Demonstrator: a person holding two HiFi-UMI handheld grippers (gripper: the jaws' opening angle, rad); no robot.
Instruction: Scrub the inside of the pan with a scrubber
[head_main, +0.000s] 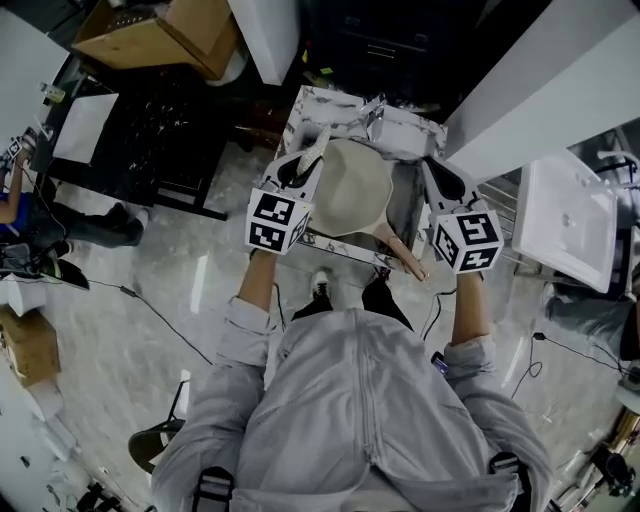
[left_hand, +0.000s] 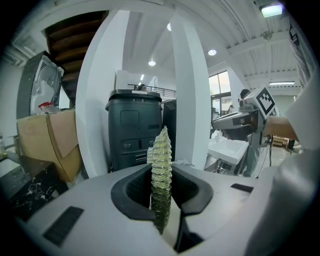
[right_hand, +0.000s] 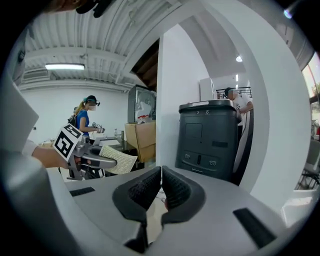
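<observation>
Scrubber (left_hand: 161, 165) pinched in left tongs (left_hand: 161, 194); right tongs (right_hand: 160, 181) pressed together, empty; pan (head_main: 350, 190) between them

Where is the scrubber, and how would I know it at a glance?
Find the small marble table before the person, with a pale pan on it. By the pan's left rim, the left gripper pinches the scrubber: a thin, yellow-green, ribbed mesh pad, unlike the smooth pan and grey jaws around it.
</observation>
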